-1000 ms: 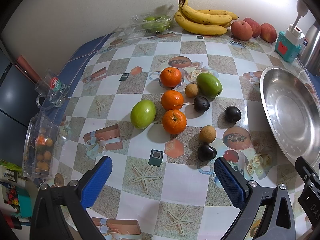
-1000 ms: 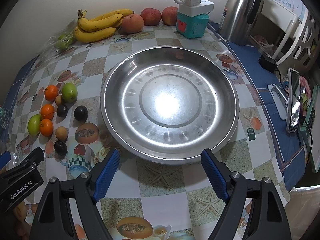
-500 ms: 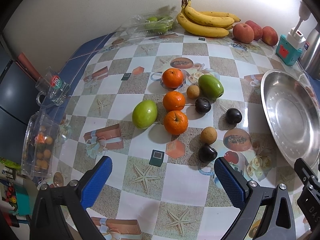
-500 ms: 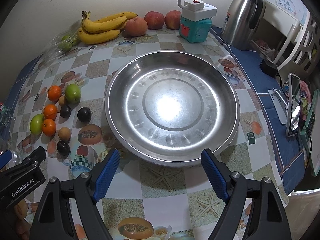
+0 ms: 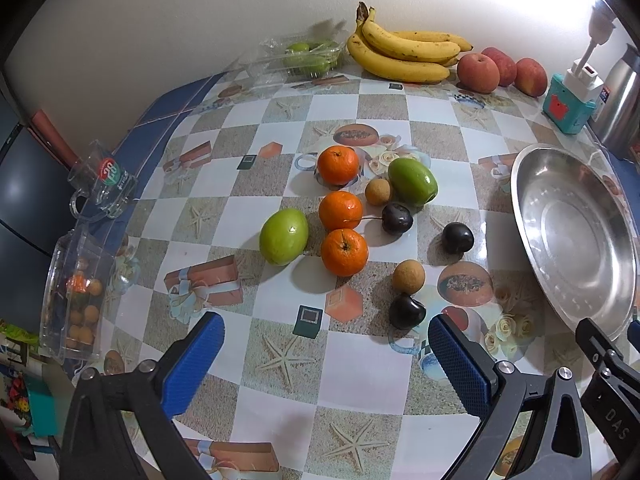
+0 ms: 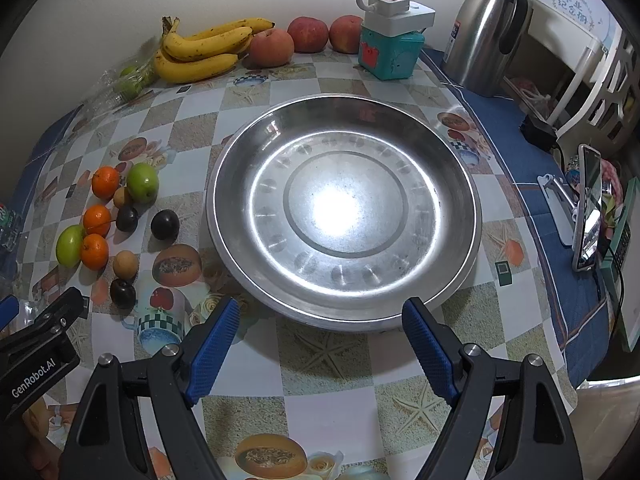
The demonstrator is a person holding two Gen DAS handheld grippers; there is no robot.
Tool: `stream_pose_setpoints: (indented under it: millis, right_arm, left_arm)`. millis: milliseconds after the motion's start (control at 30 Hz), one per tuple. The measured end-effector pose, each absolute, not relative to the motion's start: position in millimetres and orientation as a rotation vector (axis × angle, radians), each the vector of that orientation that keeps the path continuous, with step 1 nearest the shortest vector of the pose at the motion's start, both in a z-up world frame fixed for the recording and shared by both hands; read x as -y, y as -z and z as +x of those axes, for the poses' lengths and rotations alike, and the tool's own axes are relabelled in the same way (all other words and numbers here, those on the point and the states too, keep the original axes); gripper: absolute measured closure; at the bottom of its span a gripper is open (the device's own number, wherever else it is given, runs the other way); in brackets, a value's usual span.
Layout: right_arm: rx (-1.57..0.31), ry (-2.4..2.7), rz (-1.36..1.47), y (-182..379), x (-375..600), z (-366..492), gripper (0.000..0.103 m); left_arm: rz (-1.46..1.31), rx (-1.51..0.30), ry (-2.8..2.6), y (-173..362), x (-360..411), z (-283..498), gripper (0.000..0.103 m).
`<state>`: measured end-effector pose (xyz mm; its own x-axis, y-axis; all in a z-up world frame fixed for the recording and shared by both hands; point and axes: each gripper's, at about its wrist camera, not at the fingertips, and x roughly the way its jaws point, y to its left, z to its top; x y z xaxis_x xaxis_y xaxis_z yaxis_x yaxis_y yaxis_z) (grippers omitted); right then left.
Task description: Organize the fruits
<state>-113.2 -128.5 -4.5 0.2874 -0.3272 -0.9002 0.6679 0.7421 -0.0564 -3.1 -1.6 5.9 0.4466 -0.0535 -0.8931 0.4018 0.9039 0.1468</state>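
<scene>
Loose cluster of small fruits, nearest a dark round plum [image 5: 407, 311], lies on the checkered bench left of the wide shallow steel dish [image 6: 344, 212]; dish bare. Left gripper [image 5: 326, 356] wide open, empty, plum just ahead toward its right finger. Right gripper [image 6: 320, 344] open, empty, facing dish. Left is nearer.

Bare worktop [image 5: 280, 360] lay open between the left gripper's spread fingers [image 5: 196, 354] and the loose fruit cluster [image 5: 344, 236]. The steel pan [image 6: 344, 216] filled the middle, directly ahead of the right gripper [image 6: 320, 344]. Bananas [image 6: 200, 52], a teal box [image 6: 390, 54] and a thermos [image 6: 488, 28] lined the back wall.
</scene>
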Motion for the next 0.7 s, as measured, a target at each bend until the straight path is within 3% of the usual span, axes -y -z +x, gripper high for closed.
stream_pose_setpoints:
  millis: [700]
  right_arm:
    - [-1.096,0.685,0.373,5.9,128.3,-112.5,0.019]
  left_arm:
    - [0.348,-1.073,0.290,-8.9,-0.9,-3.3,0.000]
